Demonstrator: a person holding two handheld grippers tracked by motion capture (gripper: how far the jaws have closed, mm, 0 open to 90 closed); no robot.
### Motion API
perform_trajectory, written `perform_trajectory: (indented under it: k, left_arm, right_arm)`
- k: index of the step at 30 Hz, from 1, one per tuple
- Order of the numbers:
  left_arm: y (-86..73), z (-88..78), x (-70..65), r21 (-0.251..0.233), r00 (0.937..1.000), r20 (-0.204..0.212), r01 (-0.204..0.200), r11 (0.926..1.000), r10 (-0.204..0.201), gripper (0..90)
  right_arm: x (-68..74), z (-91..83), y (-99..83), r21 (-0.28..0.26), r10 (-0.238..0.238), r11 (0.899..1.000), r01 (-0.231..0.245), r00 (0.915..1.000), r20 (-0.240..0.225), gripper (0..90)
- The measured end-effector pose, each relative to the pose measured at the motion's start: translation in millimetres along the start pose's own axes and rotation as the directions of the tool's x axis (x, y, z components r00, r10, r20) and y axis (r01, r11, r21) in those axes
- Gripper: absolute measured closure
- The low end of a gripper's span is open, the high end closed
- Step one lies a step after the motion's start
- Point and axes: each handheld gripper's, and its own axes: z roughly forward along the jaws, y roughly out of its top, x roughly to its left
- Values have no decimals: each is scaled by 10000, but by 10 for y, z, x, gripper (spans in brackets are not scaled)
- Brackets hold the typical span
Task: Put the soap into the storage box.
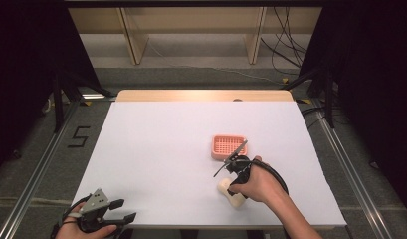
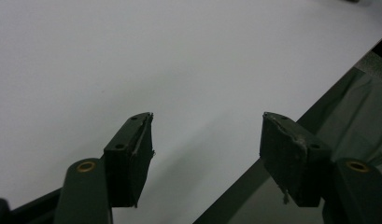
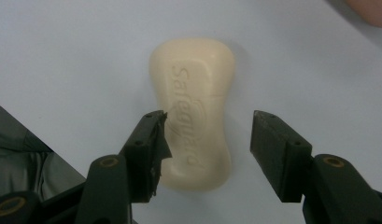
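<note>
So we've got a cream bar of soap [image 3: 193,114] lying flat on the white surface [image 1: 161,149], toward the near right side, with raised lettering on its top. Our right gripper [image 3: 207,140] sits right over it, jaws apart with the soap between them, one jaw overlapping its edge, not clamped. Just beyond it there's a small pink soap dish [image 1: 229,147] with a slatted bottom. Way over at the near left corner, our left gripper [image 2: 207,149] hangs at the surface edge, jaws wide apart, nothing in them.

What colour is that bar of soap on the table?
The soap is pale cream, clearest in the right gripper view.
</note>
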Motion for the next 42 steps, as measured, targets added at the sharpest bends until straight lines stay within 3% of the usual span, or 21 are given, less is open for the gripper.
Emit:
perform_trajectory:
  k: [4,5,6,7,12,13,17,18,21,26,27,32,33,35,36,42]
  left_arm:
    - [3,-1,-3,-142,9999,155,-59,9999,61,343]
    - [10,-5,20,-17,9993,5,-384,9993,384,343]
    - [10,-5,20,-17,9993,5,-384,9993,384,343]
    - [4,-3,-5,-144,9998,168,-67,9999,69,343]
    - [6,-13,7,-53,9997,143,-211,9998,212,343]
    - [5,-8,-1,-116,9998,166,-122,9999,124,343]
    - [7,-12,8,-41,9997,146,-218,9998,219,343]
    - [7,-11,7,-47,9997,142,-202,9998,203,343]
    - [5,-7,-1,-115,9998,168,-120,9999,122,343]
    - [5,-11,5,-74,9998,151,-161,9998,162,343]
    - [5,-13,7,-45,9997,148,-195,9998,195,343]
    - [4,-13,5,-100,9998,137,-157,9998,159,343]
    - [3,-7,-1,-164,9998,163,-80,9998,83,343]
    - [3,-6,-2,-157,9998,166,-79,9998,81,343]
    - [5,-14,7,-38,9997,143,-210,9998,210,343]
    - [3,-6,-1,-134,9998,158,-93,9999,95,343]
  right_arm:
    - [16,17,17,100,-38,9999,39,10000,-67,455]
    - [26,27,34,171,2,9999,-1,10000,-46,454]
    - [26,27,34,171,2,9999,-1,10000,-46,454]
    - [31,37,37,137,-30,9999,32,9999,-109,452]
    - [45,64,68,236,-35,9997,37,9999,-95,449]
    - [36,72,77,233,-249,9994,252,9996,-116,446]
    - [50,86,81,320,-97,9994,99,9999,-60,443]
    - [46,108,80,304,-307,9991,310,9995,-105,440]
    - [61,122,87,397,-178,9990,183,9998,-107,438]
    - [65,182,89,499,-396,9979,401,9992,-110,436]
    - [78,190,94,570,-226,9981,234,9996,-147,436]
    - [81,224,101,624,-320,9975,326,9994,-106,436]
    - [69,235,102,623,-512,9967,520,9986,-151,437]
    - [87,252,99,686,-311,9971,322,9994,-164,437]
    - [85,262,99,688,-345,9970,356,9992,-177,438]
    - [86,300,99,777,-516,9956,528,9985,-170,446]
